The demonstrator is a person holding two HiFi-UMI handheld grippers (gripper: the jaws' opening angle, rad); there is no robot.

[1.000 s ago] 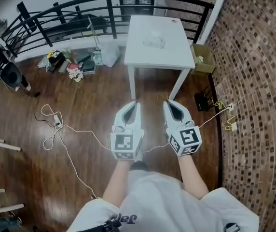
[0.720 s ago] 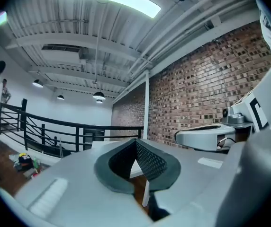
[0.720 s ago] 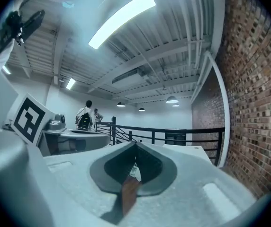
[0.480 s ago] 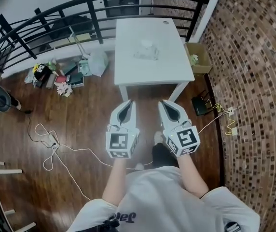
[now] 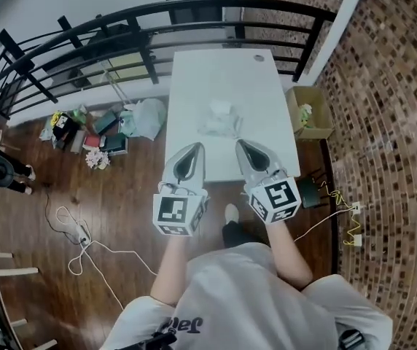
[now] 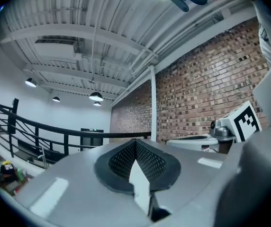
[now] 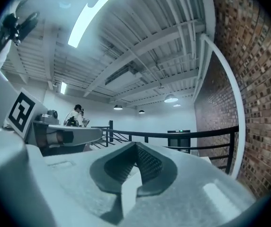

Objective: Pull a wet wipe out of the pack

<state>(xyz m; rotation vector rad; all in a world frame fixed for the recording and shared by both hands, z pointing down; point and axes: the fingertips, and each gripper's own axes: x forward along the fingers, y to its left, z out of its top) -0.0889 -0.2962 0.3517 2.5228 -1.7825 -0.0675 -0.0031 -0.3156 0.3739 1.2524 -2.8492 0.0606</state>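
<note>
A crumpled, clear wet wipe pack (image 5: 219, 118) lies near the middle of the white table (image 5: 263, 97) in the head view. Both grippers are held level, side by side, over the table's near edge and short of the pack. My left gripper (image 5: 196, 146) points at the pack's left side and its jaws are shut with nothing in them. My right gripper (image 5: 240, 143) points at the pack's right side, also shut and empty. In the left gripper view (image 6: 135, 143) and the right gripper view (image 7: 136, 148) the pads meet and the pack is hidden.
A black railing (image 5: 150, 20) runs behind the table. A brick wall (image 5: 391, 122) stands at the right, with a cardboard box (image 5: 309, 114) beside the table. Bags and clutter (image 5: 99, 126) lie on the wooden floor at the left, and white cables (image 5: 77, 232) trail there too.
The person has walked up to the table. Both grippers moved forward together, from over the floor to over the table's near edge, and stayed shut.
</note>
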